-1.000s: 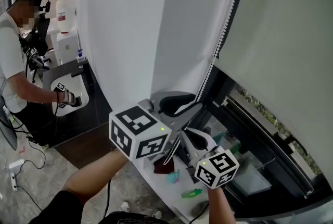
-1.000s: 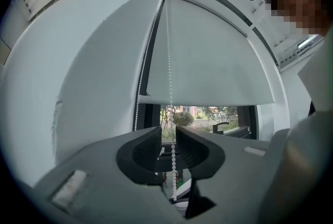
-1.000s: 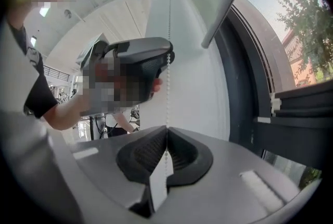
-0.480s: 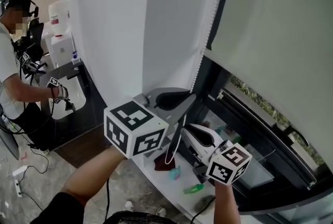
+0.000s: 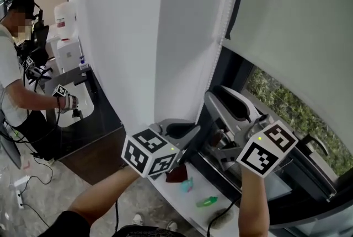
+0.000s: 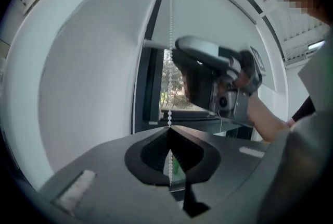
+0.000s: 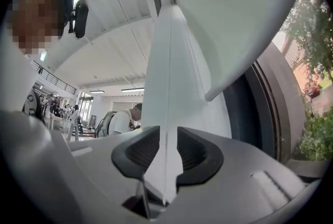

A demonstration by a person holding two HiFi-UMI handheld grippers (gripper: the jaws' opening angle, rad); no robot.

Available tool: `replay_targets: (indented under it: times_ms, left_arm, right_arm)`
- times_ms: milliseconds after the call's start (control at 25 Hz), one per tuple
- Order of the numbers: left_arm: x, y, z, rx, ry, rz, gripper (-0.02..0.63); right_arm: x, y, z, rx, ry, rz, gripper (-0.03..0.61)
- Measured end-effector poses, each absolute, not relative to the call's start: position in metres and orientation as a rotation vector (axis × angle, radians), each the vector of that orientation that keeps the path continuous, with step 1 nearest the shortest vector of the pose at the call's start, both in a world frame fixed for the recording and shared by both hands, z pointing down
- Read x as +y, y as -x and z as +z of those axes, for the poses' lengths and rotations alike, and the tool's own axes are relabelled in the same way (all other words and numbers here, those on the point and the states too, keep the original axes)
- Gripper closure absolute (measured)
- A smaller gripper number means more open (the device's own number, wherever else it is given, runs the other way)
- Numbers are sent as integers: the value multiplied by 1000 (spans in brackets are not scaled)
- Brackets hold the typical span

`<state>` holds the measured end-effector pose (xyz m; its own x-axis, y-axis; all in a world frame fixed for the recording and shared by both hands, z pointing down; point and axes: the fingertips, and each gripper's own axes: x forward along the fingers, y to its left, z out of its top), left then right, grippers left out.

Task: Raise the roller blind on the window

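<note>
The blind (image 5: 298,21) hangs at one o'clock, its chain (image 6: 170,61) dropping at twelve o'clock into the left gripper (image 6: 169,132), clamped on it, while the right gripper (image 7: 165,140) gapes empty; the chain looks light, limp and slippery, probably best pinched between beads.

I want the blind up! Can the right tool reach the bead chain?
Probably yes: the right tool, open, hangs just beside the bead chain with nothing between them, above where the left tool pinches it.

head view: steeply down, roller blind (image 5: 298,21) at 1 o'clock
gripper views: upward, close, sharing that blind
</note>
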<state>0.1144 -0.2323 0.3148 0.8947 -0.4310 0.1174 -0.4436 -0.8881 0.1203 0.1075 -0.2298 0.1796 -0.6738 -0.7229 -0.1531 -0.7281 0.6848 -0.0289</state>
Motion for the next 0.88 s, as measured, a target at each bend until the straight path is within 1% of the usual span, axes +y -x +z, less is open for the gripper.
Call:
replay_targets:
  times_ms: [120, 240, 280, 320, 600, 880]
  left_arm:
    - [-226, -116, 344, -649, -2853, 180, 601]
    - [-225, -114, 353, -647, -2825, 179, 601]
    - [-226, -112, 353, -655, -2821, 174, 601]
    - [-227, -110, 352, -663, -2816, 168, 601]
    - [-226, -110, 357, -673, -2834, 181, 601]
    - [-227, -115, 360, -646, -2843, 175, 600]
  right_arm:
    - [-232, -99, 167, 2753, 1160, 70, 482]
    - [-233, -98, 158, 2759, 1158, 98, 500]
    - [-234, -97, 157, 2761, 1167, 109, 515]
    - [-235, -96, 156, 2761, 1173, 116, 554]
    - [-239, -90, 162, 2757, 1166, 107, 554]
    - [-241, -98, 164, 2769, 1175, 113, 569]
